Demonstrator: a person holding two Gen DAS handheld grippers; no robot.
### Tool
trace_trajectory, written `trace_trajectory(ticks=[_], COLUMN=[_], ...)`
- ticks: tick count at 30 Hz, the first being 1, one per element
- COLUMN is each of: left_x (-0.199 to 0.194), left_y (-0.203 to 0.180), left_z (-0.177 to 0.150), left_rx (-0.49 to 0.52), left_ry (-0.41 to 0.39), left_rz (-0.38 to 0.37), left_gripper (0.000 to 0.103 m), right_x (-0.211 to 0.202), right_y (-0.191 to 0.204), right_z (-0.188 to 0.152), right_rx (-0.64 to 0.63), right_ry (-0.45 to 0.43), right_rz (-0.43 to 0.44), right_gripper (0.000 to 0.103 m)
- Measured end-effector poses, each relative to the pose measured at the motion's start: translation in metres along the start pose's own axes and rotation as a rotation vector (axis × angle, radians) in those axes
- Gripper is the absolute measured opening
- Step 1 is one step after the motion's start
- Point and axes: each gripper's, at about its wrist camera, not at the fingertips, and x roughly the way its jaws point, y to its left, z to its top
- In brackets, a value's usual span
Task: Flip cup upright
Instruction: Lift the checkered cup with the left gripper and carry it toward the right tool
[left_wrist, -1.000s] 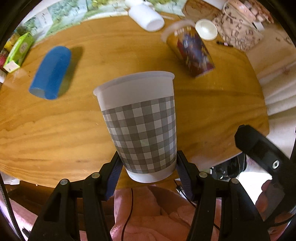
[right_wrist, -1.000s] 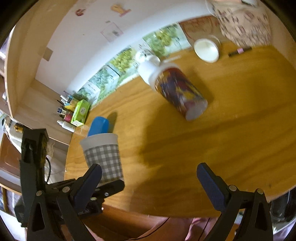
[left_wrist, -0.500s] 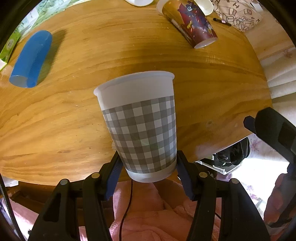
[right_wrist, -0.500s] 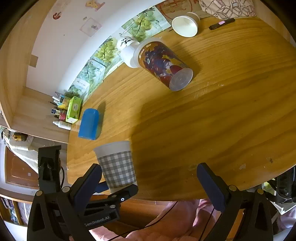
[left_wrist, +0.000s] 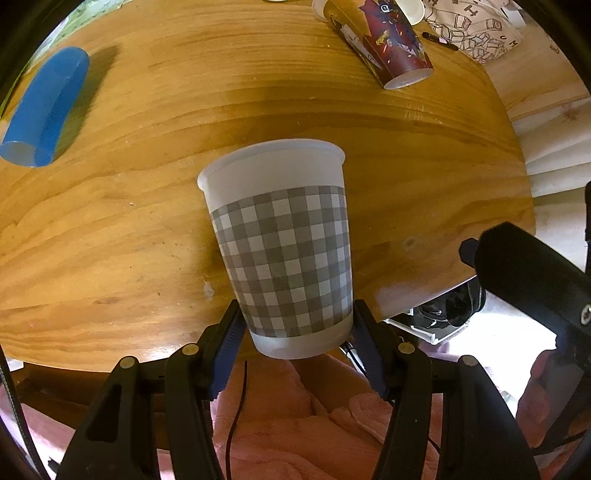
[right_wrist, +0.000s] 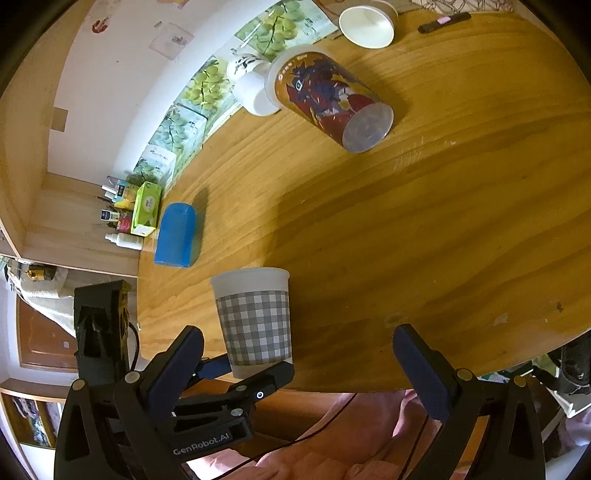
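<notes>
Over the last second our left hand-held gripper (left_wrist: 295, 325) carried the checked cup (left_wrist: 284, 251), clamped at its base rim-up, lower toward the tabletop (left_wrist: 147, 221) ahead, so only set-down remains; right hand-held gripper (right_wrist: 299, 354) hangs wide open, empty.

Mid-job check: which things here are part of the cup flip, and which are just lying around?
In the job:
- checked cup, rim up, clamped near its base
- left gripper, holding it
- wooden table

Lying about:
- blue cup, on its side
- printed cup, on its side
- white paper cup
- black marker
- right gripper, open, empty
</notes>
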Motion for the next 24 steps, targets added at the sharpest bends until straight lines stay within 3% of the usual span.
trace_trajectory(ticks=[7,18,24], left_x=[-0.003,-0.014,-0.02], left_y=[0.014,0.023,0.037], left_z=[0.002,-0.006,-0.007], left_rx=[0.013,0.043,0.034], left_ry=[0.014,0.026,0.029], left_rz=[-0.039,-0.048,-0.042], left_gripper=[0.067,0.067,0.067], right_x=[0.008,0.025,0.045], right_y=[0.001,0.003,0.01], right_z=[0.003,0.007,0.011], right_rx=[0.011,0.036,0.026], right_ry=[0.034,0.09,0.134], right_rz=[0.016,0.045,-0.019], right_gripper=[0.103,0.103,0.1])
